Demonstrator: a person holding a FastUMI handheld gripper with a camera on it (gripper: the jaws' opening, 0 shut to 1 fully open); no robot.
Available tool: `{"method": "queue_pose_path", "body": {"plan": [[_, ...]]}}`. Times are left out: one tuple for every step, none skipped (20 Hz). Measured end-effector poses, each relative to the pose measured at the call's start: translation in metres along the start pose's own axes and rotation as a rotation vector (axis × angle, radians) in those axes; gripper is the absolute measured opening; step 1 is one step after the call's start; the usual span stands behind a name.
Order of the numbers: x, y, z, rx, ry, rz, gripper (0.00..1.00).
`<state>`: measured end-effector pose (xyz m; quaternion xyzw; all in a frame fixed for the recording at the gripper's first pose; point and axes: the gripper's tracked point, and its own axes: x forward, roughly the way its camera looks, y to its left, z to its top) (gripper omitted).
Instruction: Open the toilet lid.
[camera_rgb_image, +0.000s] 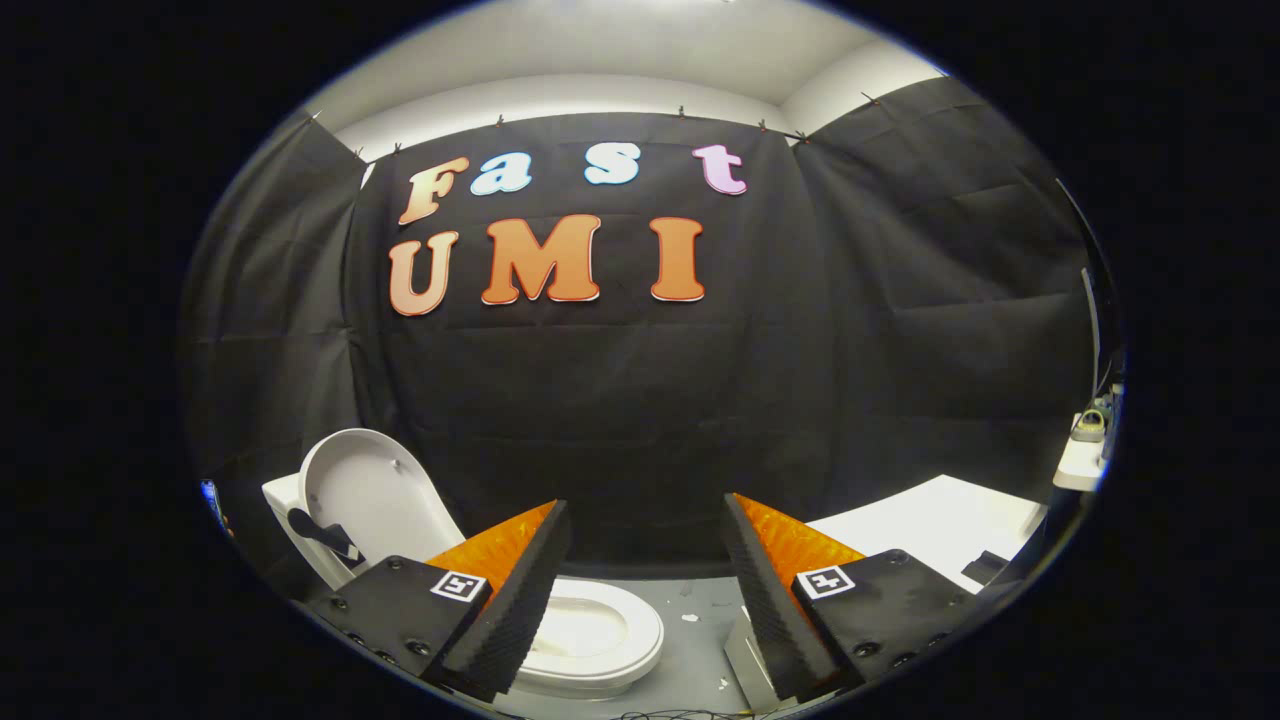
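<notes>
The hand-held gripper (645, 580) stands with its fingers wide apart and nothing between them; the ribbed black pads (520, 590) face each other across an empty gap. The toilet sits low and to the left, partly behind the left finger. Its lid (365, 495) is already raised, standing near upright and leaning back toward the cistern (282, 495), so the task appears done or all but done as things lie. The seat (610, 640) is down, a white ring around the bowl, just ahead of and below the left finger. A dark item (318, 530) lies against the inner face of the lid near its hinge; what it is cannot be told. The grey floor (700, 640) runs between the fingers, with small scraps on it. A white worktop (930, 525) stands to the right, beyond the right finger. In judgement, the lid is a stiff, light plastic shell, smooth and likely slippery under the pads, turning on a hinge at the rear. The best hold would be its free rim, farthest from the hinge, pinched across its thin edge. A lid this upright may fall forward if knocked.
</notes>
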<state>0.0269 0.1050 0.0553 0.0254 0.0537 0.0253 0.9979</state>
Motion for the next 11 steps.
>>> {"method": "queue_pose_path", "body": {"plan": [[0.0,-0.007,-0.004,0.013,-0.001,-0.009,0.97],[-0.001,-0.014,-0.006,0.02,-0.001,-0.016,0.97],[-0.002,-0.02,-0.01,0.022,-0.008,-0.022,0.97],[-0.003,-0.025,-0.012,0.018,-0.014,-0.029,0.97],[-0.004,-0.029,-0.016,0.01,-0.019,-0.037,0.97],[-0.003,-0.031,-0.017,-0.002,-0.012,-0.037,0.97],[-0.003,-0.03,-0.021,-0.013,-0.006,-0.036,0.97],[-0.001,-0.031,-0.021,-0.013,-0.004,-0.039,0.97],[-0.001,-0.031,-0.019,-0.004,-0.007,-0.035,0.97],[-0.004,-0.029,-0.017,0.002,-0.005,-0.03,0.97],[-0.005,-0.028,-0.018,0.001,-0.002,-0.028,0.97]]}}
